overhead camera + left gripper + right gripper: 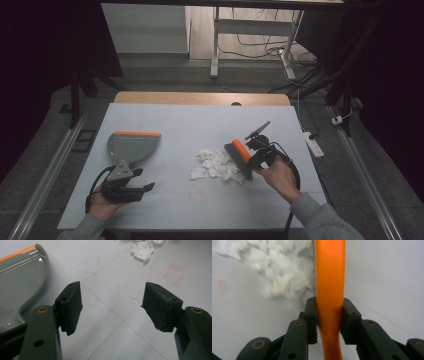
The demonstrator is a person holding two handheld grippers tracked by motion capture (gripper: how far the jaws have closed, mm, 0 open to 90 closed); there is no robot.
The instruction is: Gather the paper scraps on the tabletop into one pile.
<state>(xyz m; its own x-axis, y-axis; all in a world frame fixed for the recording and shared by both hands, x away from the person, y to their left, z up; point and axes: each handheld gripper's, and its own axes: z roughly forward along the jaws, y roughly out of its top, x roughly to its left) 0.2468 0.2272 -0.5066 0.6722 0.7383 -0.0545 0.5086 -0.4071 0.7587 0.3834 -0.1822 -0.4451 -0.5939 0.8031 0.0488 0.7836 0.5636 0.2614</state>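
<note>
A grey dustpan (131, 146) with an orange front edge lies on the left of the pale table (170, 120); its curved rim (40, 277) shows at the left of the left gripper view. My left gripper (145, 189) rests just in front of the pan, open, with bare table between its pads (71, 306). A heap of white paper scraps (216, 164) lies mid-table; one scrap (142, 250) shows at the top of the left gripper view. My right gripper (329, 320) is shut on the orange handle (329, 272) of a small brush (240, 158), which touches the right side of the scraps (282, 267).
A wooden strip (200, 98) runs along the table's far edge. Red pen marks (172, 273) are drawn on the surface. Behind the table stand white desk legs (215, 45) with cables on the floor, and a power strip (312, 142) lies to the right.
</note>
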